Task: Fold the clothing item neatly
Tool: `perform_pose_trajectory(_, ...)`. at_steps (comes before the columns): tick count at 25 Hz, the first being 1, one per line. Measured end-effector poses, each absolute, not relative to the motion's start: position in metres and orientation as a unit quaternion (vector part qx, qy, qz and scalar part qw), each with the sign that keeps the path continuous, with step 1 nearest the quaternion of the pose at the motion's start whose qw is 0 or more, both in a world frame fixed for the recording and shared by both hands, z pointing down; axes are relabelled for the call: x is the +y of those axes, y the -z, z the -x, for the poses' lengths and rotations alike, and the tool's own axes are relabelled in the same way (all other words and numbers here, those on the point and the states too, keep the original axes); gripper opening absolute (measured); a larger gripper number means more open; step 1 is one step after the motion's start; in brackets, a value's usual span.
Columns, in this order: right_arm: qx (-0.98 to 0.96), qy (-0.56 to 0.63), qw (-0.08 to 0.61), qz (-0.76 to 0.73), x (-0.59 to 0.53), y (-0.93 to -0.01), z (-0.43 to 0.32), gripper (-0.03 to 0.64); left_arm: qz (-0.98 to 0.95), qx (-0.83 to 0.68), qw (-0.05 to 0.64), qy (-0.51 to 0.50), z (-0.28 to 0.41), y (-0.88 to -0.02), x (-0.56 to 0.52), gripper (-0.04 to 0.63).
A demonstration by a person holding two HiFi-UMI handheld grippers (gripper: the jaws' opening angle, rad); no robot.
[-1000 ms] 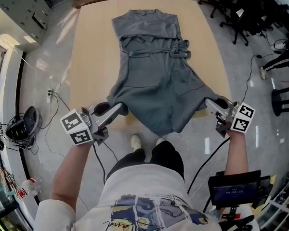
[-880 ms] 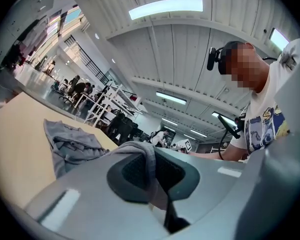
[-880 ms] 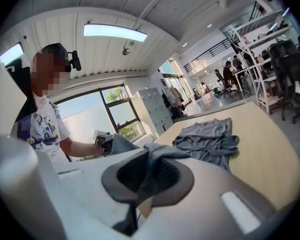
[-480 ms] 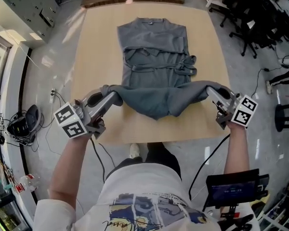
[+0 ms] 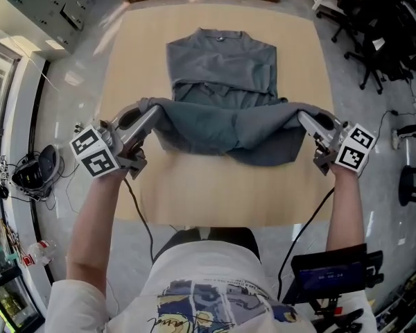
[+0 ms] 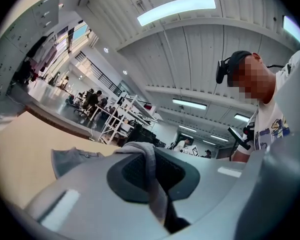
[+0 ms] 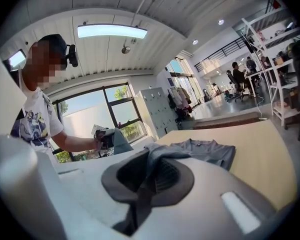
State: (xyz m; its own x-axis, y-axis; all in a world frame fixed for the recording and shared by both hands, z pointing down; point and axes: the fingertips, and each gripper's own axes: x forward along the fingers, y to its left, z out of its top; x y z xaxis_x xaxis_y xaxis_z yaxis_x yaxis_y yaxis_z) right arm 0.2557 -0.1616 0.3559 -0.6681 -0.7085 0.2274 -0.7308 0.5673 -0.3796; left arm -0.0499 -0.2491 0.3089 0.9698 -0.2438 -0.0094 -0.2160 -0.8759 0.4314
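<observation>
left gripper (image 5: 146, 109): pinched shut on 1 hem corner
right gripper (image 5: 304, 119): clamped on the other corner
hem (image 5: 229, 136): off the near edge 1 s ago, now up over the waist
garment (image 5: 222, 57): top part flat on far table (image 5: 215, 186)
task: 1st fold nearly in, needs laying down

My grey left claw (image 5: 149, 109) and grey right claw (image 5: 304, 118), black-and-white square-marker cubes (image 5: 96, 152) on each, black cables (image 5: 143, 212) trailing, my white short-sleeved T-shirt (image 5: 215, 283) with printed graphic
</observation>
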Motion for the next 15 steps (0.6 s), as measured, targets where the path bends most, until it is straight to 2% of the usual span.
perform_pose_trajectory(15,-0.879,-0.233,0.035,-0.415,-0.308,-0.404,-0.322,0.008,-0.960,-0.164,0.226,-0.003,-0.012,-0.351,-0.389,0.014)
